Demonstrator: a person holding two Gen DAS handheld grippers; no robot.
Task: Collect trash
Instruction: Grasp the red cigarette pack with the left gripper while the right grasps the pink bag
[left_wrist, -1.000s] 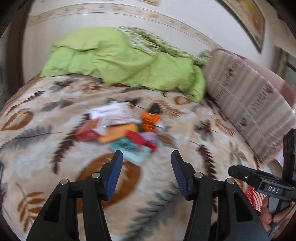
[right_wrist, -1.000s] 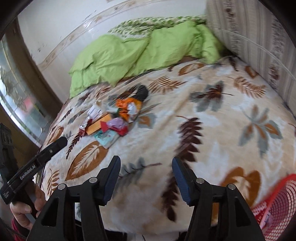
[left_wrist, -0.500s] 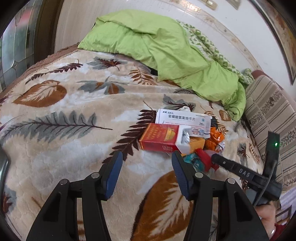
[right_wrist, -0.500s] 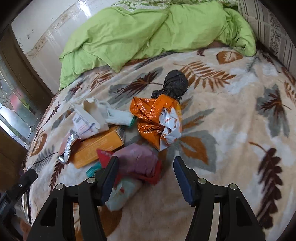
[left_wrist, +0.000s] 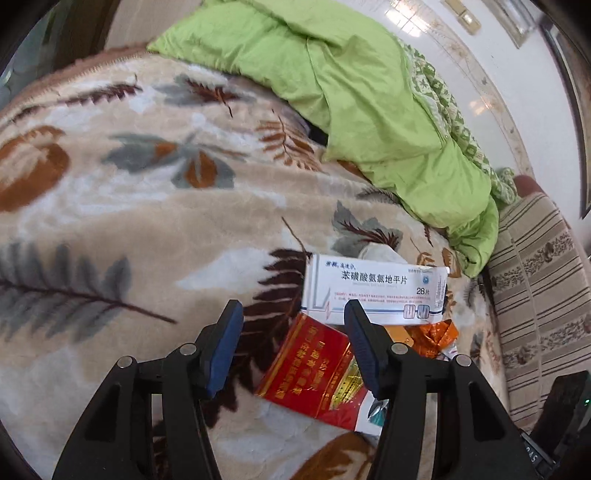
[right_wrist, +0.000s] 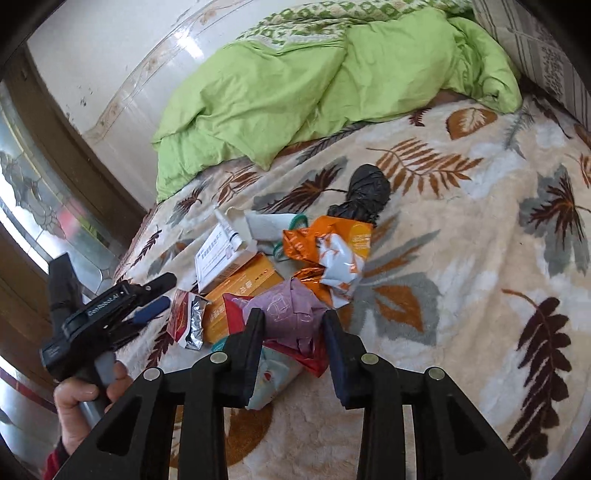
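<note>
A heap of trash lies on the leaf-patterned blanket (left_wrist: 129, 206). In the left wrist view my left gripper (left_wrist: 293, 325) is open just above a red packet (left_wrist: 314, 373), with a white medicine box (left_wrist: 373, 291) beyond its right finger. In the right wrist view my right gripper (right_wrist: 291, 328) is open, its fingers either side of a crumpled pink-purple wrapper (right_wrist: 288, 314) on a red wrapper (right_wrist: 310, 360). Around it lie an orange box (right_wrist: 242, 291), an orange foil bag (right_wrist: 332, 243), a black bag (right_wrist: 364, 195) and the white box (right_wrist: 218, 254). The left gripper (right_wrist: 147, 302) shows at the left.
A green duvet (right_wrist: 295, 85) is bunched at the far side of the bed. A striped headboard cushion (left_wrist: 539, 295) runs along the right in the left wrist view. A glass-panelled wooden door (right_wrist: 33, 206) stands at the left of the bed.
Both grippers have moved in close over the trash heap. The left one now sits above the red packet; the right one has come down around the pink-purple wrapper and its jaws have narrowed.
</note>
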